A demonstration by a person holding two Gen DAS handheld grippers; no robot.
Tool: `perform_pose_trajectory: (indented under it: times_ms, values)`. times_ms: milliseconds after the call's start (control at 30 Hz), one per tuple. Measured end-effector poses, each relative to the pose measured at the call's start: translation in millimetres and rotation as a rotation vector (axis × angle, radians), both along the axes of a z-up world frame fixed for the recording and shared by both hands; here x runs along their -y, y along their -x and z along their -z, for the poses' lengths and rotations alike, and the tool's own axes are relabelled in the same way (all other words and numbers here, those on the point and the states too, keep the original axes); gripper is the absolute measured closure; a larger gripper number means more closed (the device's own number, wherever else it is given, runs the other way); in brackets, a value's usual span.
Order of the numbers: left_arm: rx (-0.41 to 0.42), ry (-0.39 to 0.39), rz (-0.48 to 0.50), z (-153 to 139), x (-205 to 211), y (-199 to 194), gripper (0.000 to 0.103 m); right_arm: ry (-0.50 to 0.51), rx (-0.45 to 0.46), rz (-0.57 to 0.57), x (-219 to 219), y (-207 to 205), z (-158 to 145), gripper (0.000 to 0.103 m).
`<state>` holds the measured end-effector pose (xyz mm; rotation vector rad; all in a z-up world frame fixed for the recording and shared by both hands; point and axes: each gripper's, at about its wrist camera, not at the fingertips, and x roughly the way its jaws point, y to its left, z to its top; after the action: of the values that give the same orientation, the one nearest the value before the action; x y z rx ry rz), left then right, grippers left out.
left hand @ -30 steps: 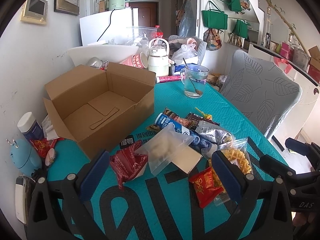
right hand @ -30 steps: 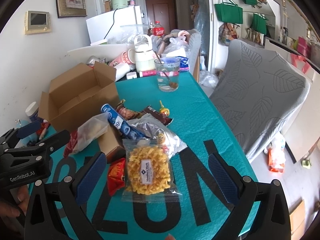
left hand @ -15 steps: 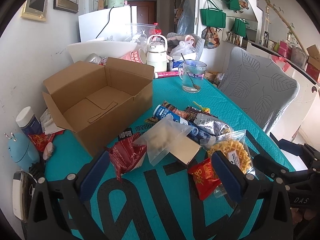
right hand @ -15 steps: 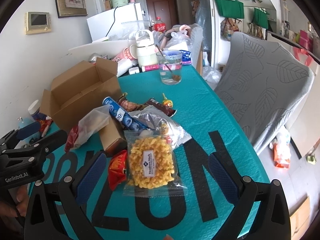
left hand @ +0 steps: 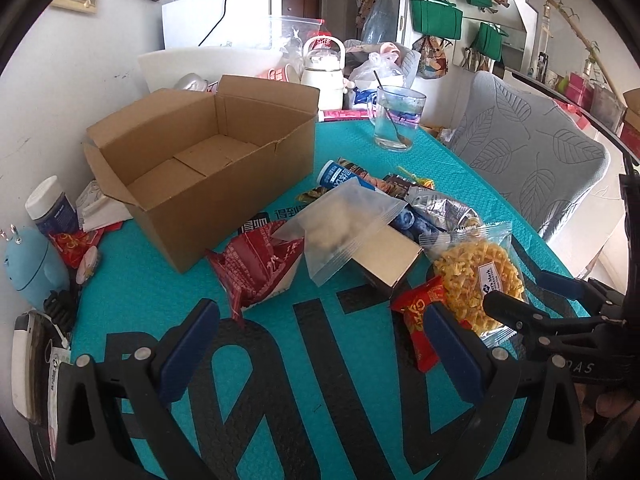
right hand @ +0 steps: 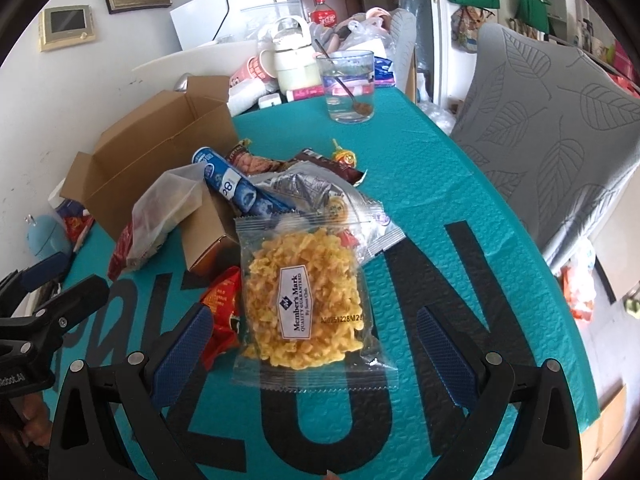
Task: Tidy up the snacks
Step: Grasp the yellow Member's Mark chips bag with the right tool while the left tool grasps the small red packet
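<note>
On the teal desk sits a heap of snacks beside an open cardboard box, which is empty and stands at the desk's left side near the wall. Nearest the right tool lies a clear bag of yellow twisted crisps (its label reads Member's Mark), flat on the desk, its lower edge between the spread blue pads, which touch nothing. Under its left edge pokes a small red packet, and behind it lie a crumpled silver bag, a blue tube of biscuits and a small brown carton partly covered by a cloudy translucent pouch. From the left wrist view, the left tool hangs low over bare desk with its jaws wide apart and nothing between them; a dark red foil bag lies just ahead of its left pad, close to the box's front corner. Farther back on the desk stand a glass mug with a spoon in it and a cream kettle. A grey leaf-patterned chair is drawn up at the right side of the desk.
</note>
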<state>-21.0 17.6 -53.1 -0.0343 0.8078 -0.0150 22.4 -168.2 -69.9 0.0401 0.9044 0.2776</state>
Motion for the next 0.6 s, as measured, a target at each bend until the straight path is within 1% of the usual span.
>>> perform_pose_trajectory:
  times_ms: [233, 367, 433, 467, 500, 600]
  values:
    - [-0.022, 0.006, -0.03, 9, -3, -4, 0.0, 0.035, -0.047, -0.03, -11, -19, 21, 0.0]
    - [-0.031, 0.008, -0.037, 11, -2, -7, 0.0, 0.024, -0.08, -0.055, -15, -26, 32, 0.0]
    - [-0.035, 0.005, -0.037, 12, 0, -9, 0.0, 0.028, -0.093, -0.058, -15, -27, 36, 0.006]
    - [-0.037, 0.004, -0.035, 12, 2, -10, 0.0, 0.046, -0.077, -0.055, -15, -26, 36, 0.013]
    - [-0.04, 0.006, -0.033, 12, 4, -11, 0.0, 0.054, -0.067, -0.063, -15, -26, 35, 0.023]
    - [-0.054, 0.018, -0.015, 14, 10, -15, 0.0, 0.037, -0.063, -0.067, -9, -22, 33, 0.034]
